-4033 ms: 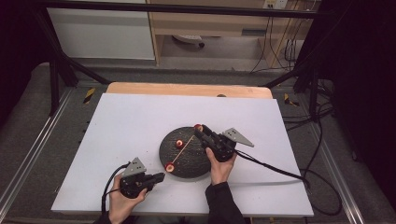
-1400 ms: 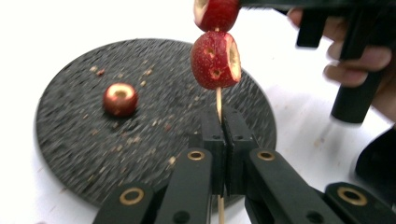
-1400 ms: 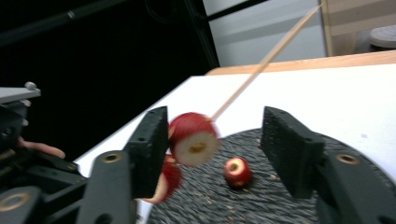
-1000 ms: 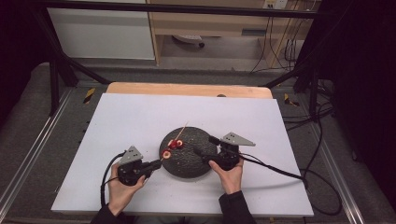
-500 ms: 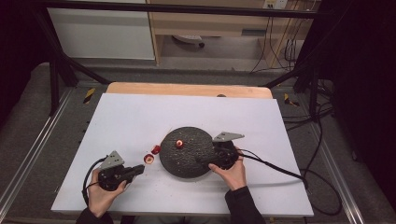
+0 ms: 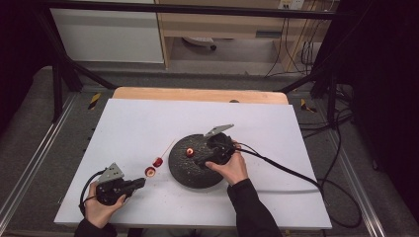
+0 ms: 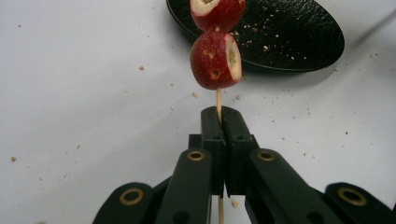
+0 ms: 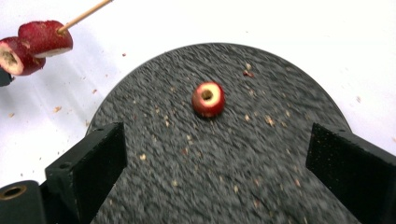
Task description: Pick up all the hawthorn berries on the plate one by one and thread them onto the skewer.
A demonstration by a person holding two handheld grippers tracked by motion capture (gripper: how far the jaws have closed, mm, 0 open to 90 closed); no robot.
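Observation:
My left gripper (image 6: 140, 182) (image 7: 219, 113) is at the front left of the table, shut on a thin wooden skewer (image 7: 218, 97). Two red fruit pieces (image 6: 153, 167) (image 7: 215, 59) are threaded on the skewer, just left of the dark round plate (image 6: 190, 177) (image 7: 285, 39). A third red fruit piece (image 6: 189, 152) (image 8: 208, 99), with its core hole up, lies loose on the plate (image 8: 261, 163). My right gripper (image 6: 201, 159) (image 8: 215, 134) hovers over the plate. Its jaws have just been opening and stand wide, with nothing between them. The loose piece lies ahead of them.
A white sheet (image 6: 148, 123) covers the table, with crumbs scattered around the plate. A wooden edge (image 6: 197, 95) runs along the far side. The right gripper's cable (image 6: 291, 174) trails across the sheet to the right.
My left gripper has drawn the skewer with its two pieces off the plate to the left. My right gripper has moved left over the plate, towards the loose piece.

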